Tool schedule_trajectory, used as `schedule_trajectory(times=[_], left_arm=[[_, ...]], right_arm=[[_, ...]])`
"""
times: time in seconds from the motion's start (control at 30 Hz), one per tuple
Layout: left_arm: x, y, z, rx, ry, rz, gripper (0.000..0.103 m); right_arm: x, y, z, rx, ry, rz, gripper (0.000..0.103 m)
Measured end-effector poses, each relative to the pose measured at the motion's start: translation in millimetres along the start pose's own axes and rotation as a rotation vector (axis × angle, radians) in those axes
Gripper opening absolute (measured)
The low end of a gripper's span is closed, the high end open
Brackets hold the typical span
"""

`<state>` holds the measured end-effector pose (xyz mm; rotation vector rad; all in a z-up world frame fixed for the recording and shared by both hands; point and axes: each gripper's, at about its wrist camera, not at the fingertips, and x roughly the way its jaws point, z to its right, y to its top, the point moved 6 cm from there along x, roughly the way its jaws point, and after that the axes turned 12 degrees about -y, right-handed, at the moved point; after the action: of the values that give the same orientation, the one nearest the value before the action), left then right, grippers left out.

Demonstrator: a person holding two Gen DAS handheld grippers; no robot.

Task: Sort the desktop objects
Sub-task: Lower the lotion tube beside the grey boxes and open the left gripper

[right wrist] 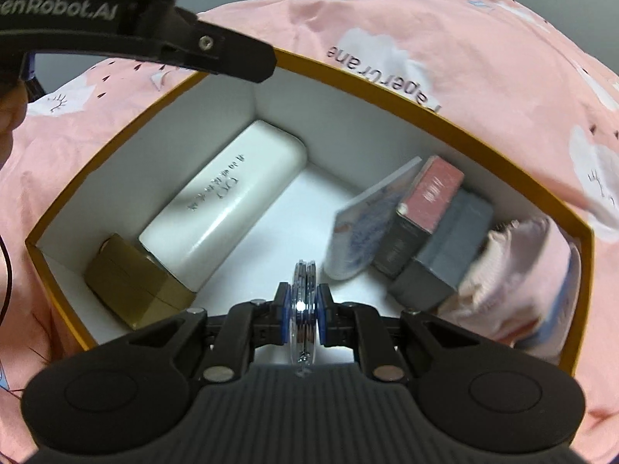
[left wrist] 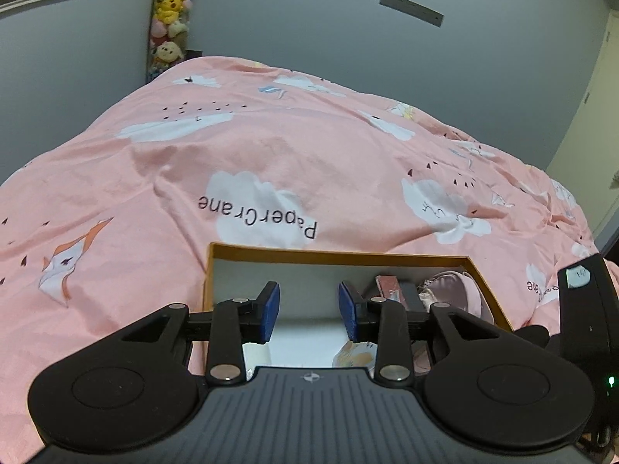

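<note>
Tongs of the right hand point(right wrist: 303, 319) are pinching a thin round silver disc-shaped item point(right wrist: 304, 305), held on edge between the blue pads point(right wrist: 285, 319) above the open box point(right wrist: 348, 71). The box has an orange rim and white inner walls and sits on a bed covered by a pink quilt point(left wrist: 232, 162) printed with white clouds.

Box contents, right wrist view:
- White oblong case point(right wrist: 228, 201), lying diagonally along the left side.
- Gold-coloured container point(right wrist: 131, 286), touching the near end of the white case.
- Pale card or booklet point(right wrist: 363, 216), leaning tilted.
- Pink-topped small box point(right wrist: 429, 193), just beside the card.
- Grey box point(right wrist: 448, 247), against the pink-topped one.
- Pale pink fabric item point(right wrist: 514, 270), at the right wall.

Tongs of the left hand point(left wrist: 308, 311) are spread apart with nothing between the blue pads point(left wrist: 271, 309), above the near left part of the box point(left wrist: 336, 257). In the right wrist view, part of the left tool point(right wrist: 216, 50) crosses over the far left corner of the box.
</note>
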<state>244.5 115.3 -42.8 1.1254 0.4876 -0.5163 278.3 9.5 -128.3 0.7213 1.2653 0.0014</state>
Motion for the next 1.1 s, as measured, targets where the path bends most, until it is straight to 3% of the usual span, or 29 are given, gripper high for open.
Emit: schedule_trajectory(times=[0.53, 0.73, 0.87, 1.1], left_arm=[[-1.5, -10.0, -16.8, -0.033, 0.034, -0.003, 0.039], [-7.3, -6.1, -20.4, -0.036, 0.069, -0.006, 0.039], [-13.9, -3.1, -28.4, -0.062, 0.105, -0.015, 0.039], [-27.4, -11.2, -49.3, -0.109, 0.192, -0.058, 0.039]], right_arm=[[19.3, 18.4, 25.0, 0.006, -0.135, 0.007, 0.014], [11.5, 14.3, 25.0, 0.142, -0.021, -0.031, 0.014], [0.0, 20.6, 13.2, 0.212, 0.053, -0.002, 0.014], [-5.2, 43.5, -10.1, 0.423, 0.273, 0.030, 0.014]])
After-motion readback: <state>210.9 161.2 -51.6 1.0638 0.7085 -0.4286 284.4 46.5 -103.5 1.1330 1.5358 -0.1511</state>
